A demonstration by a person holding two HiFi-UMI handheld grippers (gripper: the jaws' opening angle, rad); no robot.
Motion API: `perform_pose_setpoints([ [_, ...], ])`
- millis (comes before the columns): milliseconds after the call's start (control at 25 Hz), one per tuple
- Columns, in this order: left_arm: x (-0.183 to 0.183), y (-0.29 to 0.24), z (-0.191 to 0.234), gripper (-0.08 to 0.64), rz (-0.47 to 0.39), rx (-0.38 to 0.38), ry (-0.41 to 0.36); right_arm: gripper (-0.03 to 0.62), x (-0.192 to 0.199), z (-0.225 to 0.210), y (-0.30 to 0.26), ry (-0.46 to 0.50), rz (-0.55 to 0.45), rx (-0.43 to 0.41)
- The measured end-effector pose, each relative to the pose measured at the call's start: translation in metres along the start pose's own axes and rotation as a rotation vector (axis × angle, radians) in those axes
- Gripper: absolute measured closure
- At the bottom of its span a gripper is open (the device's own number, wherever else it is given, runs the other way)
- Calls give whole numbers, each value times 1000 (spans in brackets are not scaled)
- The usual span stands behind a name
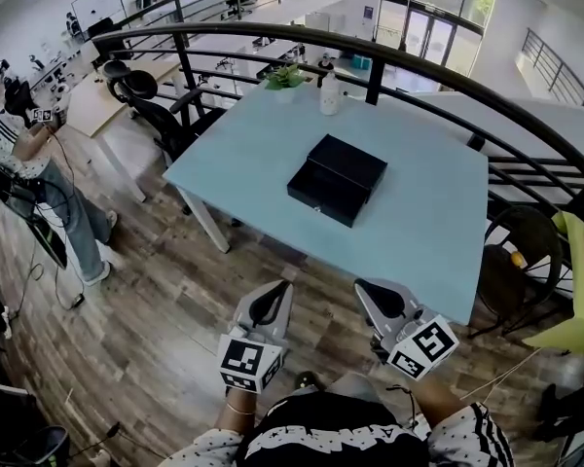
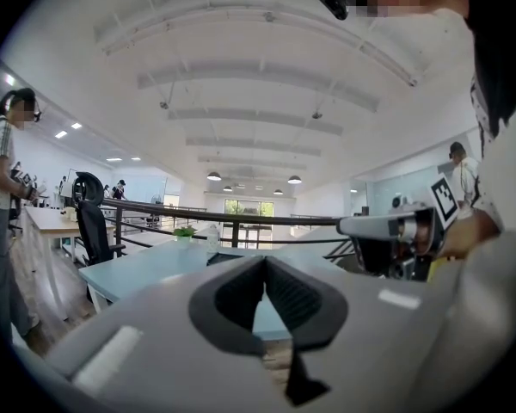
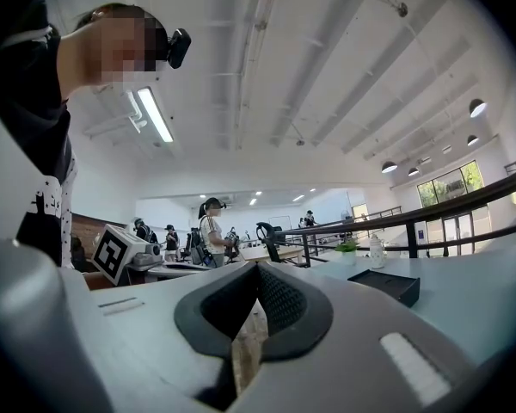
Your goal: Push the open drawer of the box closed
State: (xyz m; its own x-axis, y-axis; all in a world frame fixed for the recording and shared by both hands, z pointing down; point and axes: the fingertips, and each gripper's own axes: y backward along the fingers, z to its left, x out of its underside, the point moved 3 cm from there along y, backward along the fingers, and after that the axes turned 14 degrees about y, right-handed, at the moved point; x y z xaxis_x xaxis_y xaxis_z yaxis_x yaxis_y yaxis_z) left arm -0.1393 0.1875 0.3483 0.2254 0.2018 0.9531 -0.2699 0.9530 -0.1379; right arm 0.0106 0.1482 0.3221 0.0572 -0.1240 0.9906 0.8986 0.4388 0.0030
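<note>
Two empty pairs of jaws pressed together: my left gripper (image 1: 271, 298), right gripper (image 1: 372, 292), bottom centre; flat black box (image 1: 338, 178) mid-frame.

Box (image 1: 337, 178) matt black; table (image 1: 253, 154) smooth, slightly glossy; floor (image 1: 156, 300) wood planks; railing (image 1: 224, 31) metal.

Your top (image 1: 321, 438) is black across the chest with white lettering, and its sleeves (image 1: 206, 448) are white, scattered with small black dots. The right sleeve (image 1: 479, 426) also carries black and white stripes. A thin bracelet (image 1: 238, 409) circles your left wrist, and a small black camera (image 3: 179, 48) sits on your head. The tools you carry are pale grey with black ribbed pads (image 3: 279, 299). The left gripper (image 1: 273, 298) and the right gripper (image 1: 373, 295) each bear a white cube (image 1: 248, 363) printed with black square markers.
</note>
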Motion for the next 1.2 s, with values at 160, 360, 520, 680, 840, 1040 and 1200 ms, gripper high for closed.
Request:
perform_pose_setpoints([
  [160, -1, -12, 6, 560, -8, -9, -5, 592, 8, -12, -8, 1, 4, -12],
  [360, -4, -41, 14, 560, 4, -38, -19, 592, 16, -47, -26, -3, -14, -20],
  [520, -21, -70, 21, 560, -2, -69, -40, 592, 12, -91, -47, -1, -33, -26],
  [680, -25, -105, 33, 560, 8, -99, -52, 592, 15, -134, -69, -3, -50, -26],
  [840, -27, -139, 47, 560, 22, -119, -61, 592, 25, -172, -91, -24, -62, -17],
  [1040, -29, -173, 59, 560, 47, -142, -44, 592, 33, -209, -110, -22, -46, -21],
  [1200, -26, -197, 69, 560, 48, -166, -26, 592, 46, -239, -125, -5, -10, -24],
])
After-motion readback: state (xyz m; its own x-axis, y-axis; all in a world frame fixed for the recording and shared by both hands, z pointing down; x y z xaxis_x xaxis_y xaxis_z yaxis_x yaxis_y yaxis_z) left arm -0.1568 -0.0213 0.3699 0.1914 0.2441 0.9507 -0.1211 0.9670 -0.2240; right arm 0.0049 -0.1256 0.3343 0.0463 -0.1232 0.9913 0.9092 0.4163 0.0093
